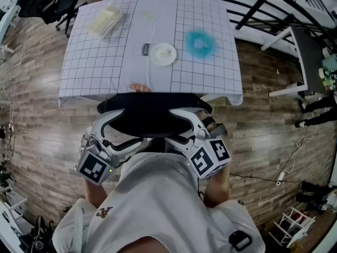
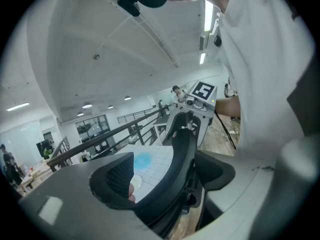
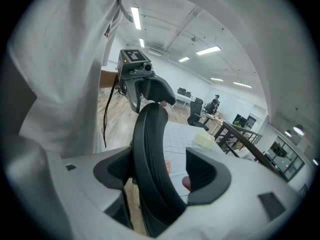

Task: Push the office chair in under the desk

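The person stands right behind the office chair (image 1: 152,112), one claw on each end of its black backrest. The left claw (image 1: 118,133) straddles the top rim on its side. In the left gripper view its jaws are well apart, with the backrest (image 2: 182,149) lying against one pad and a clear gap to the other, through which the gridded cloth shows. The right claw (image 1: 184,128) mirrors it. In the right gripper view the rim (image 3: 150,149) sits against the pad nearer the person, and the far pad stands off it. Neither claw is clamped on the rim; both look set to shove rather than to grip.

The chair faces the desk (image 1: 95,62). From above, the top of its back lies just at the near edge of the tabletop. The seat is hidden beneath the backrest and the person's shirt, so I cannot tell how far under it has gone. On the tabletop sit a cream box (image 1: 105,21), a white round lid (image 1: 163,54) and a fluffy blue thing (image 1: 200,44), all well clear of the chair.

To me this is the push itself, probably near its end. The next move calls for even forward pressure from both claws, so the chair rolls straight and does not swivel. It should be eased off as the backrest nears the cloth's hanging edge, or it may snag or bump the desk.
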A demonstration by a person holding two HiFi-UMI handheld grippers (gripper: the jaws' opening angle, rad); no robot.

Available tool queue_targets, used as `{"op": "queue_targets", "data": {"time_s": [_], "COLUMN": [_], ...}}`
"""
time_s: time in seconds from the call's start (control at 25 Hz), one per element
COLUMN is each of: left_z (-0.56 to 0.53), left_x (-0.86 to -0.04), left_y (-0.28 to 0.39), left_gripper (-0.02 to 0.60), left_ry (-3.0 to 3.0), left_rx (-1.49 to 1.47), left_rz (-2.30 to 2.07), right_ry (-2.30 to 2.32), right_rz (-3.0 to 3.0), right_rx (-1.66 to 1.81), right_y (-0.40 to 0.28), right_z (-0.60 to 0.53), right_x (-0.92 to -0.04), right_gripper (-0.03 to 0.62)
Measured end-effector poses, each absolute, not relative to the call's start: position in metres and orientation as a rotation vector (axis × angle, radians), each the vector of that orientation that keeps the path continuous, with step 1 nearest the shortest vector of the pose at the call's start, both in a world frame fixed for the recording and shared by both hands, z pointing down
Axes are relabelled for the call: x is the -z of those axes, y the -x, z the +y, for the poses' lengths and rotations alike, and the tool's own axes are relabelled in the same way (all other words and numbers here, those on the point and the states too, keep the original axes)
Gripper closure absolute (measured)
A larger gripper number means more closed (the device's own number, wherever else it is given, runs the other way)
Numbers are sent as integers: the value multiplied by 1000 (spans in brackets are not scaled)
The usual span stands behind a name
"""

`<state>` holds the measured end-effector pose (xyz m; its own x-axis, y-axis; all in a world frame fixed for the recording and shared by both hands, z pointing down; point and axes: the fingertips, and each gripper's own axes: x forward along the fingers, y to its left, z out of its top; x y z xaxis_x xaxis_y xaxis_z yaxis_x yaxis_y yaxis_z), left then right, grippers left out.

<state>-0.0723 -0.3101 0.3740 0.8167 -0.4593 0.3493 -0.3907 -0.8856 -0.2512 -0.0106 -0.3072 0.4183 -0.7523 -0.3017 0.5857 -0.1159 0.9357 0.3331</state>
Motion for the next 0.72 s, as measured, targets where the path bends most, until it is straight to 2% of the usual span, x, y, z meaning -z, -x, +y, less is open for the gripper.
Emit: {"op": "queue_targets", "data": {"time_s": [0.08, 0.28, 0.32, 0.36, 0.44, 0.64, 0.72], "left_z": [-307, -307, -308, -308, -309, -319, -322], "left_x": [-359, -342, -341, -340, -337, -323, -320], "left_y": [73, 75, 75, 75, 76, 85, 87], "left_gripper": [235, 279, 289, 299, 324, 451, 491], "left_ry": [2866, 2904, 2902, 2901, 2901, 2877, 2863], "left_rx": [507, 349, 339, 328, 297, 176, 153], "left_rz": [671, 693, 696, 702, 726, 820, 849], "right_ry": [-297, -325, -334, -345, -378, -491, -513], "right_rz": [-2466, -2634, -2674, -2716, -2786, -2895, -2908], "right_rx": [347, 299, 294, 290, 292, 308, 292], "right_y": [11, 13, 13, 14, 14, 11, 10], "right_z": [-303, -296, -295, -294, -294, -306, -307], "right_x": [-409, -381, -375, -368, -355, -331, -331], "right_gripper": [275, 304, 319, 360, 371, 489, 502]}}
